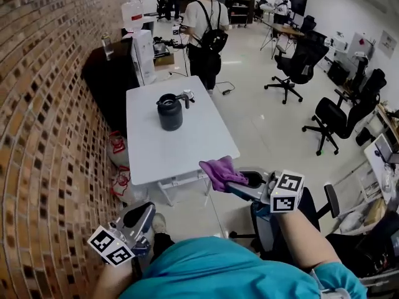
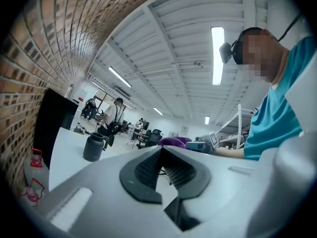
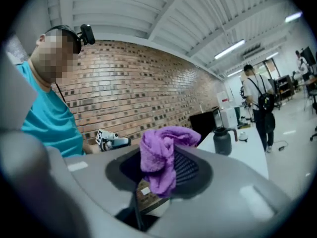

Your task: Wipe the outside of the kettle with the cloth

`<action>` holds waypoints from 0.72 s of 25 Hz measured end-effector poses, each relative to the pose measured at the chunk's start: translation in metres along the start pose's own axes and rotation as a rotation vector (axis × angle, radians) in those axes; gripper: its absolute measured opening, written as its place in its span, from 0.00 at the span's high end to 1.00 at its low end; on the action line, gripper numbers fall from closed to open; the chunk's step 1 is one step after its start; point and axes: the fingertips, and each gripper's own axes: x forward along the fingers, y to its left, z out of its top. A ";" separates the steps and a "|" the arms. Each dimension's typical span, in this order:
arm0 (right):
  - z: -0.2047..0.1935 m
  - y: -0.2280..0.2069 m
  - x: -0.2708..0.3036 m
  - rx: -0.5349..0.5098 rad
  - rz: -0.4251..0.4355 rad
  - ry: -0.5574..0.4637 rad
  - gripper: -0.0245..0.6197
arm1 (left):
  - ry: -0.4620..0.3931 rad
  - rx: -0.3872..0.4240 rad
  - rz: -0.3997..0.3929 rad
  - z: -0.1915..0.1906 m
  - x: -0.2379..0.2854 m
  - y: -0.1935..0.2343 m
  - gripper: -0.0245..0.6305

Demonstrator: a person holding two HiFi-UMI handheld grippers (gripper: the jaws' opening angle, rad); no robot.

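Brick wall [image 1: 50, 104] runs along the left of a white table [image 1: 187, 148]. The dark kettle [image 1: 169, 112] stands upright on the table's far half, well apart from both tools. The right gripper [image 1: 242, 179] is clamped on a bunched purple cloth [image 1: 219, 170], held near the table's near right corner. The right gripper view shows the cloth wadded between the jaws, with a loose fold rising above them. The left gripper [image 1: 139, 217] sits low beside the person's body, its 2 jaws closed together on nothing.

The wipe itself is not yet begun. To do it well, the person probably needs to close in on the table and steady the kettle with the left gripper at its handle or lid. The cloth's loose fold, not the hard jaw tips, should then press against the side wall and sweep round it. 1 unsteadied push could slide or tip the kettle.
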 end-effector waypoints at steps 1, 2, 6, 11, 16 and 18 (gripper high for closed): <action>-0.009 0.016 -0.012 0.009 0.019 0.008 0.78 | 0.003 0.004 0.007 -0.003 -0.004 -0.022 0.96; -0.020 0.031 -0.024 0.018 0.032 0.017 0.78 | 0.006 0.011 0.009 -0.006 -0.009 -0.042 0.96; -0.053 0.071 -0.055 0.017 0.036 0.030 0.78 | 0.015 0.065 0.023 -0.007 -0.023 -0.091 0.96; -0.078 0.097 -0.073 -0.032 -0.035 0.028 0.78 | 0.033 0.083 0.077 -0.020 -0.047 -0.115 0.96; -0.078 0.120 -0.068 -0.073 -0.080 -0.029 0.79 | 0.048 0.092 0.099 -0.029 -0.083 -0.117 0.96; -0.078 0.131 -0.061 -0.081 -0.080 -0.036 0.79 | 0.051 0.079 0.106 -0.034 -0.096 -0.119 0.96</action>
